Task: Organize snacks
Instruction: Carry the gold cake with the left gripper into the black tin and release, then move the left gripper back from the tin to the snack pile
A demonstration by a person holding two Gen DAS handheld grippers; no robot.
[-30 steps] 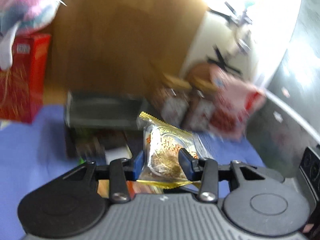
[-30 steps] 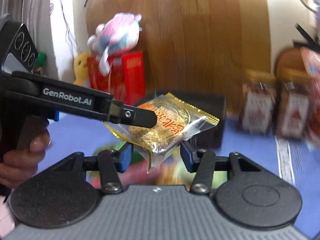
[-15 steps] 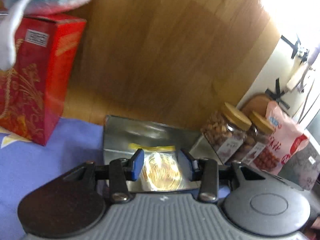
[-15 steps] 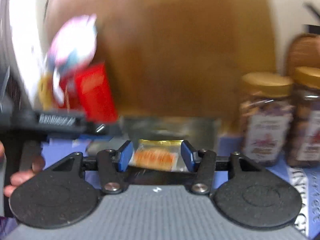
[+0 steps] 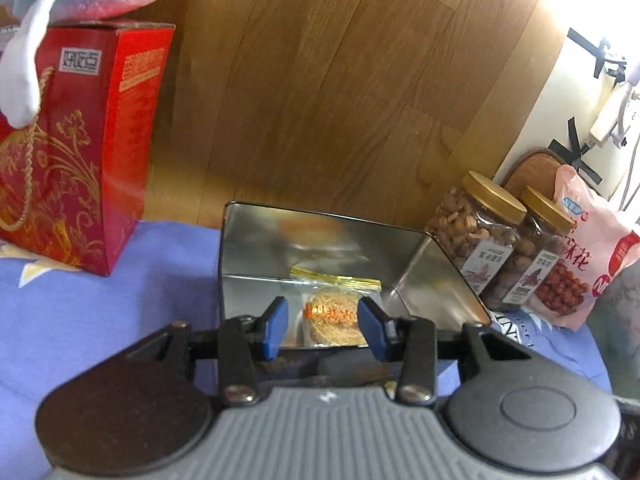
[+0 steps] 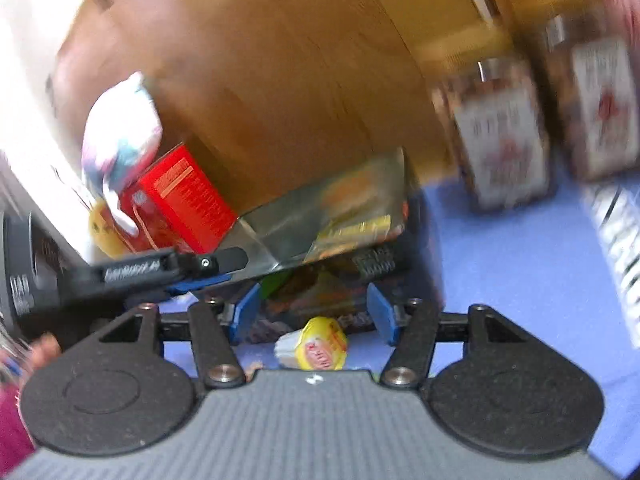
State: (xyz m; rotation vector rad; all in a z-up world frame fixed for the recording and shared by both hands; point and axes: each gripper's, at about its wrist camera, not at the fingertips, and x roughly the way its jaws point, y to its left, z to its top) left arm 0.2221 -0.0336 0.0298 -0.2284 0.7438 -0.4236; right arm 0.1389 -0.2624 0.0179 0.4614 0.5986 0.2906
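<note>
1. Both grippers had moved toward the shiny silver metal tin [image 5: 320, 220], which was open at the top and stood on the blue cloth [image 5: 100, 320]. A second before, the clear snack packet with a gold edge and a round golden cake inside [image 5: 334, 312] was up in the air. Now it was down inside the tin.
2. Seen from the left wrist, the packet lay in the middle of the tin floor, with its gold edge pointing to 12 o'clock.
3. The left gripper [image 5: 323, 326] had its blue pads close together, no wider than before, one on each side of the packet. It looked as if it still pinched the clear wrapper, though the wrapper edge was hard to see.
4. The right gripper [image 6: 314, 312] had just been opening its jaws, and they stood fairly wide. It held nothing. A small sweet in a yellow wrapper [image 6: 320, 346] lay on the cloth under the gap, loose.
5. I think this snack was almost put away. The left gripper only needed to let go.
6. The packet looked flat, thin and crinkly. The cake inside looked crumbly, so a hard squeeze could break it.
7. A tall red cardboard box with gold flowers [image 5: 92, 140] stood at 10 o'clock from the tin. Two clear jars with gold lids [image 5: 472, 232] stood at 3 o'clock.
</note>
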